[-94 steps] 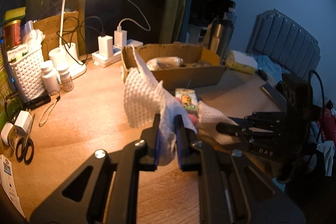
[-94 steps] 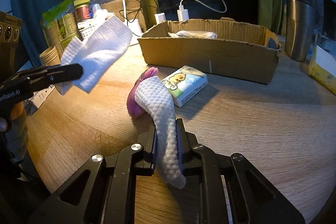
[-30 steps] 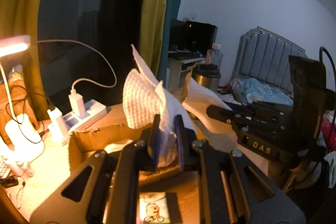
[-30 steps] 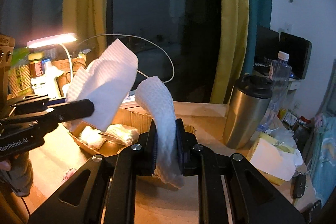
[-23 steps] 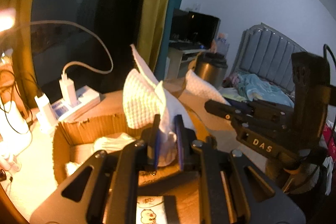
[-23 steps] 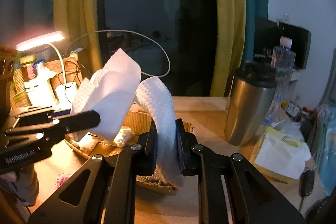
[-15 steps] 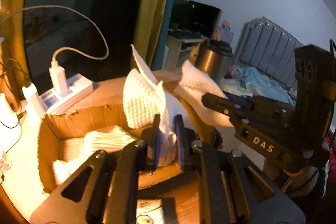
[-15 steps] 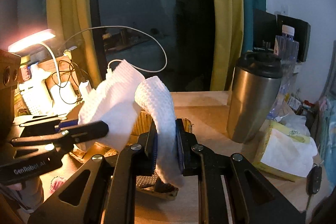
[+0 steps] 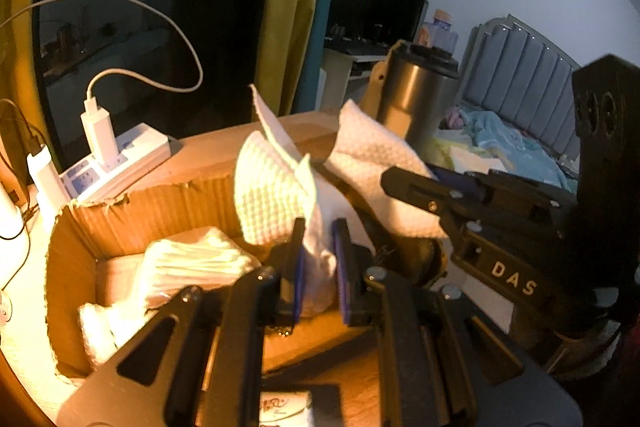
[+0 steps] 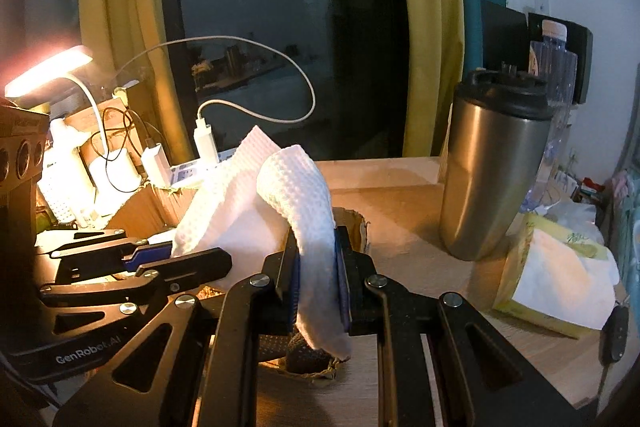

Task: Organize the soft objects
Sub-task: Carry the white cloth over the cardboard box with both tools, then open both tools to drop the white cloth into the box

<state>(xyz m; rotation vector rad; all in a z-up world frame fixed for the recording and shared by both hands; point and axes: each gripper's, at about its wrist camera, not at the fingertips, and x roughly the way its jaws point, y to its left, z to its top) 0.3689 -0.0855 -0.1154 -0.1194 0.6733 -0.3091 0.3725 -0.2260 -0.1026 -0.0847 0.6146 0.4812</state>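
White cloth [image 9: 276, 203] pinched in left gripper [image 9: 318, 271], held over box [image 9: 72, 227], its other end clamped in right gripper [image 10: 316, 279]

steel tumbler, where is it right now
In the right wrist view the steel tumbler stands upright on the wooden table, right of the cardboard box and left of the yellow tissue pack, in front of the curtain.

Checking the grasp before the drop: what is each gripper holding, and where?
Left gripper and right gripper each pinch a white cloth near its lower end.
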